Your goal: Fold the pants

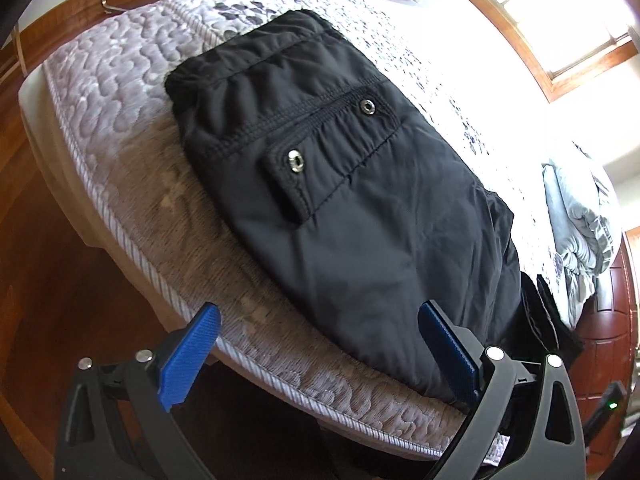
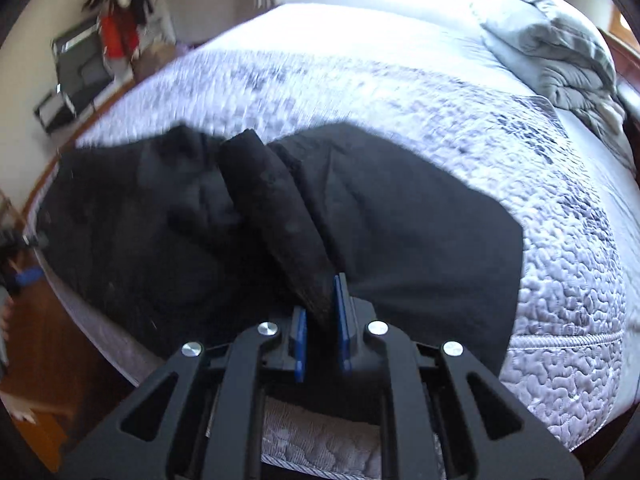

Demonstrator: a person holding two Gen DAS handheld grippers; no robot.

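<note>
Black pants [image 1: 340, 184] lie on a quilted mattress [image 1: 120, 92], waistband toward the far end, two metal snaps showing on a pocket flap. My left gripper [image 1: 320, 344] hangs open over the mattress's near edge, its blue pads [image 1: 188, 360] wide apart and empty; the right pad sits just over the pants' near hem. In the right wrist view the pants [image 2: 400, 216] spread across the bed, and my right gripper [image 2: 322, 312] is shut on a lifted fold of the black fabric [image 2: 276, 200], which rises from between the blue pads.
A crumpled grey blanket [image 2: 560, 52] lies at the bed's far right end. Wooden floor [image 1: 60, 280] surrounds the mattress. A window [image 1: 560, 28] glares brightly behind the bed. Dark cases and a red item [image 2: 116, 36] stand against the far left wall.
</note>
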